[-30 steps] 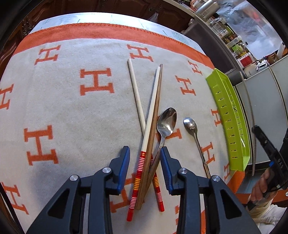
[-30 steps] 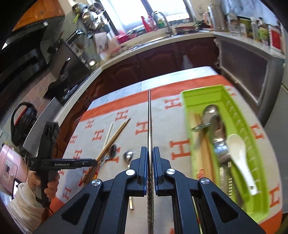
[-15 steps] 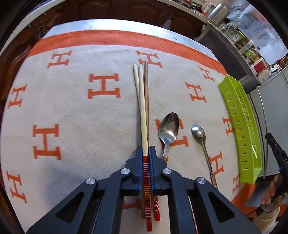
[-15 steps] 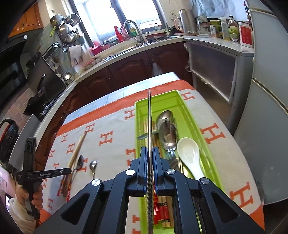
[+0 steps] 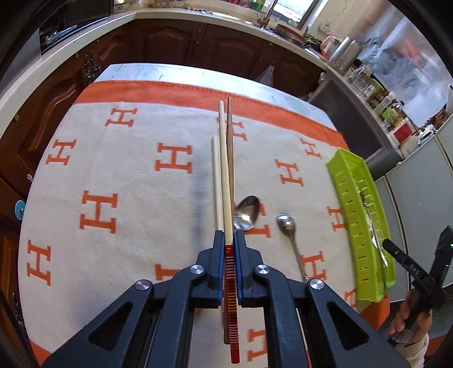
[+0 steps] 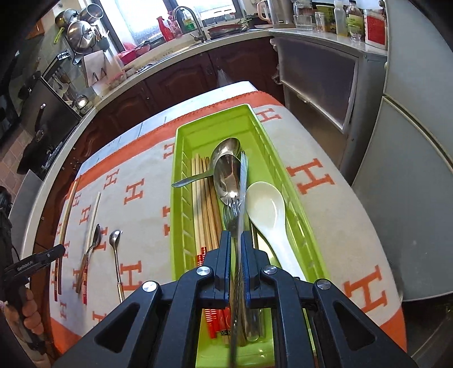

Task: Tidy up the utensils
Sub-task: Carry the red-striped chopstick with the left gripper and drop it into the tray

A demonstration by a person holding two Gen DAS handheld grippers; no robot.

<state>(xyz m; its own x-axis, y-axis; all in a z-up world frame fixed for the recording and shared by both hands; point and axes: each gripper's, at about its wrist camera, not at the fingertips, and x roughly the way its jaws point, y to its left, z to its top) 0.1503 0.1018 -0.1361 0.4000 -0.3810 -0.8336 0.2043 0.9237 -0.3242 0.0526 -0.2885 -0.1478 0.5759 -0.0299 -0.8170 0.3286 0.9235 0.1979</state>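
My left gripper (image 5: 228,240) is shut on two chopsticks, a pale one with a red striped end (image 5: 223,169) and a brown one (image 5: 230,158), lifted above the cloth. A third pale chopstick (image 5: 215,181) lies on the cloth beside them, with a large spoon (image 5: 247,211) and a small spoon (image 5: 286,226). My right gripper (image 6: 237,240) is shut on a thin metal chopstick (image 6: 242,181), blurred, tilted down over the green tray (image 6: 181,158). The tray holds chopsticks (image 6: 205,209), metal spoons (image 6: 226,169) and a white spoon (image 6: 267,206).
The table wears a beige cloth with orange H marks (image 5: 99,212) and an orange border. The tray (image 5: 365,226) stands at the table's right edge. Dark cabinets and a counter with a sink (image 6: 192,25) lie beyond; a refrigerator (image 6: 419,141) is on the right.
My left gripper closed on the chopsticks and has lifted two of them off the cloth. My right gripper moved over the tray and tipped the metal chopstick down toward it.
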